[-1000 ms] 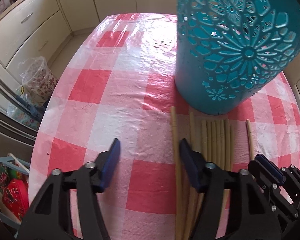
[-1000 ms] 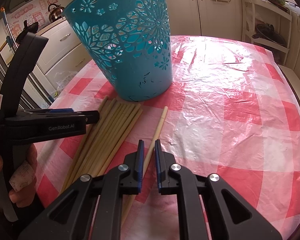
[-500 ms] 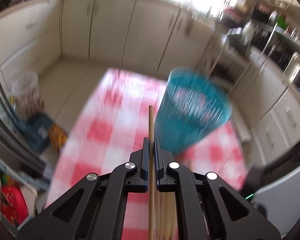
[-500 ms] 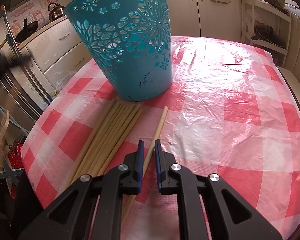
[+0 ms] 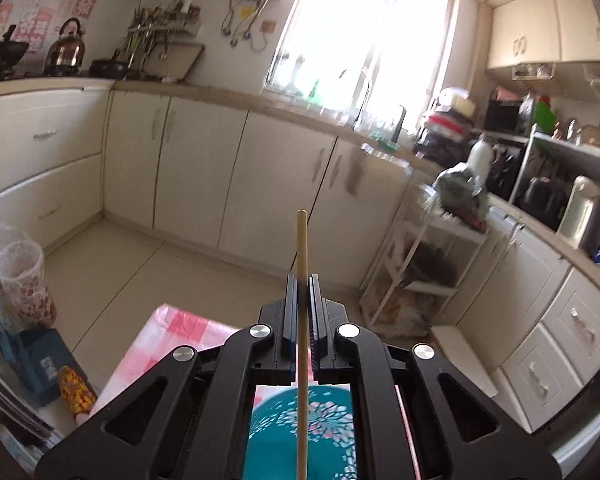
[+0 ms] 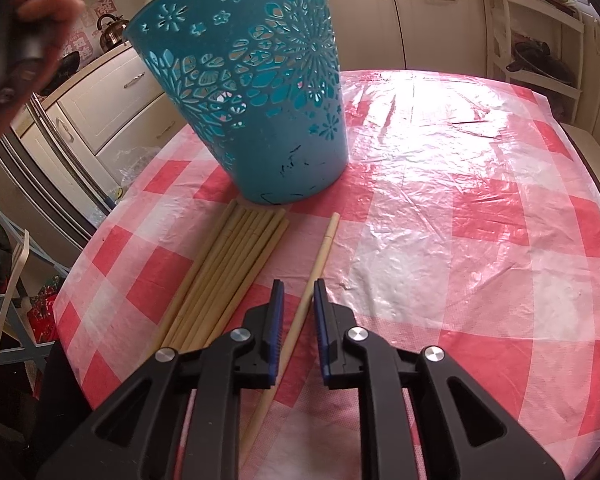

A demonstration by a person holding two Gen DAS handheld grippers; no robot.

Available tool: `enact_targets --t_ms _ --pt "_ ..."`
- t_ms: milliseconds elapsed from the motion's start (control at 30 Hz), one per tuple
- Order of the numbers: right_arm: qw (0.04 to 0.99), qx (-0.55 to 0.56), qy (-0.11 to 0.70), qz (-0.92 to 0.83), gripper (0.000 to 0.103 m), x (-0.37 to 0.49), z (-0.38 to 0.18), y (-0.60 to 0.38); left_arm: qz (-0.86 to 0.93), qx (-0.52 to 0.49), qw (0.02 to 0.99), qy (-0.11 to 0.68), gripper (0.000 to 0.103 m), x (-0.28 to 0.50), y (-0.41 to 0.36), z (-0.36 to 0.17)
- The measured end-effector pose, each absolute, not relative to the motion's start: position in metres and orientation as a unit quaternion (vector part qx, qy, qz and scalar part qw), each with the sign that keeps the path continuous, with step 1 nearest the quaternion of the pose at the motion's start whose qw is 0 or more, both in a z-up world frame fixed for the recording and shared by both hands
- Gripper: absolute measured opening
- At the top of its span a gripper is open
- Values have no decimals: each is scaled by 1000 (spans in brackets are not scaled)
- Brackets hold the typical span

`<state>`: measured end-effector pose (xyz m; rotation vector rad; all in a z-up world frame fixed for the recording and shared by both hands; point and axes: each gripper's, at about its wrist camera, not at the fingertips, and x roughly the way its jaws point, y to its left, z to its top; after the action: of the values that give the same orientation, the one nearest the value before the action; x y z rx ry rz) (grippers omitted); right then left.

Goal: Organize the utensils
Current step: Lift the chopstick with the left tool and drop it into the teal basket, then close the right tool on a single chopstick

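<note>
My left gripper (image 5: 301, 280) is shut on a single bamboo chopstick (image 5: 301, 248), held upright high above the teal flower-cut basket (image 5: 300, 432), whose inside shows below between the gripper arms. In the right wrist view the same basket (image 6: 256, 92) stands on the red-and-white checked table (image 6: 460, 208). A bundle of several chopsticks (image 6: 228, 264) lies in front of it, and one lone chopstick (image 6: 320, 256) lies beside the bundle. My right gripper (image 6: 298, 288) is slightly open, its pads on either side of that lone chopstick, low over the table.
Cream kitchen cabinets (image 5: 204, 176) and a white wire rack (image 5: 424, 264) stand beyond the table. A hand (image 6: 40, 4) with the left gripper shows at the top left of the right wrist view. The table's left edge (image 6: 80, 264) is close to the bundle.
My left gripper closed on one chopstick from the bundle and lifted it up over the basket, tilting upward. My right gripper opened a little around the lone chopstick.
</note>
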<state>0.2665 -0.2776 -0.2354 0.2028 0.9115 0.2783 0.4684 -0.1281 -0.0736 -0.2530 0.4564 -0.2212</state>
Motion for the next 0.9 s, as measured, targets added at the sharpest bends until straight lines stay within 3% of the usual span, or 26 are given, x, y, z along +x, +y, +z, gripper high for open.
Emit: enact_targets --t_ms 300,400,467,633,900 --pt "884 96 438 136 18 267 -236 -277 -91 -53 951 292 7 465 -138 -121" --pt "884 94 437 136 18 267 -236 -277 -85 -49 943 319 24 459 -129 -127" --pt "885 91 437 134 18 267 -235 -276 -70 -49 944 319 53 447 -117 -125" --pt "887 81 439 118 18 266 -234 -275 -41 -50 948 312 78 402 -78 -121" --pt "894 -65 438 72 6 262 -231 -233 -33 -76 929 361 80 349 -29 -152"
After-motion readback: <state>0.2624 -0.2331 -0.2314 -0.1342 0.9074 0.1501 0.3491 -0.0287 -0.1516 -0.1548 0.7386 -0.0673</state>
